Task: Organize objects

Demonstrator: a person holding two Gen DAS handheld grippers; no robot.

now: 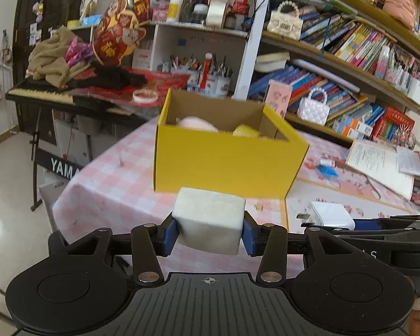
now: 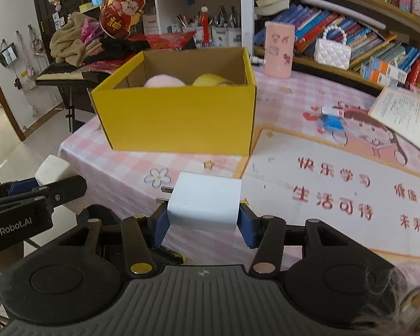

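Gripping a pale rough block [image 1: 208,219], the left gripper [image 1: 209,231] has its jaws closed on the block's two sides. A white charger [image 2: 205,202] is clamped the same way in the jaws of the right gripper [image 2: 203,219]. Ahead of both jaws, on the pink checked tabletop [image 2: 126,168], an open yellow box [image 2: 176,117] is seen, with a pink item [image 2: 163,80] and a yellow item [image 2: 211,79] inside.
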